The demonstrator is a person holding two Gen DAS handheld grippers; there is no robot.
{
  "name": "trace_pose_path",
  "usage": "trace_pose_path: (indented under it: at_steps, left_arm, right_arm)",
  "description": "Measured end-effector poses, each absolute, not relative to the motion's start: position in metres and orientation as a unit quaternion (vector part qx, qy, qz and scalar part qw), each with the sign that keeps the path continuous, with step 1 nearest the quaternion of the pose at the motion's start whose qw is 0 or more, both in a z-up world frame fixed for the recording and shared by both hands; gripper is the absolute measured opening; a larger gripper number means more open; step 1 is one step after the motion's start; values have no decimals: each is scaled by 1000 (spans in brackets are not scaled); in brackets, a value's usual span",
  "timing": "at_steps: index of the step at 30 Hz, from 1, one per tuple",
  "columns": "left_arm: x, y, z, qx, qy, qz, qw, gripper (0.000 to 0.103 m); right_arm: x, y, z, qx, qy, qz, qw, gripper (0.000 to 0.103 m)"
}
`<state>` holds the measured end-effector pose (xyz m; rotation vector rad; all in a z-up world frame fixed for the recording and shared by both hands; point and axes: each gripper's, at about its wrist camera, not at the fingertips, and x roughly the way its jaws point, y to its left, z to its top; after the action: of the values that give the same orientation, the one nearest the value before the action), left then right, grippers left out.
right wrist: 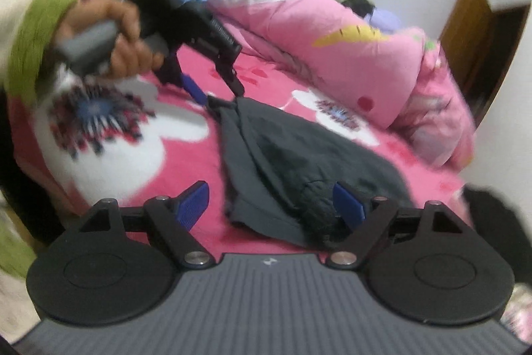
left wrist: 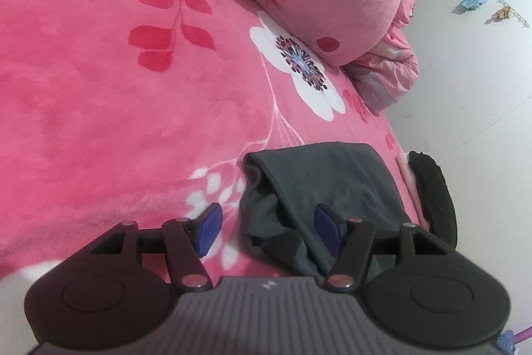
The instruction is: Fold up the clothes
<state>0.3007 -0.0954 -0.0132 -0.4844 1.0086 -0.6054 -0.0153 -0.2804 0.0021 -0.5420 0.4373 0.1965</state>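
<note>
Dark grey garment (left wrist: 319, 188) lies near pink floral blanket's (left wrist: 99, 88) edge; left gripper (left wrist: 267, 230) and right gripper (right wrist: 271, 203) both spread apart, empty.

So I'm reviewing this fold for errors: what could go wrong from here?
1. Both tools, left and right, are open over the grey garment, so either could pinch only one layer.
2. The garment lies near the bed edge and could slide off.
</note>
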Motion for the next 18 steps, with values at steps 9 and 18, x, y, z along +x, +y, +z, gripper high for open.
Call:
trace_pose_path:
  at_steps: [9,18]
  left_arm:
    - [309,-95,-20,-241,476,-290,795,62]
    - [311,-95,-22,-247,474,-292,793,62]
  right_arm:
    - [-4,-276,-28,-401,212,78,888,82]
    - [10,-270,-29,-426,186,72,882,79]
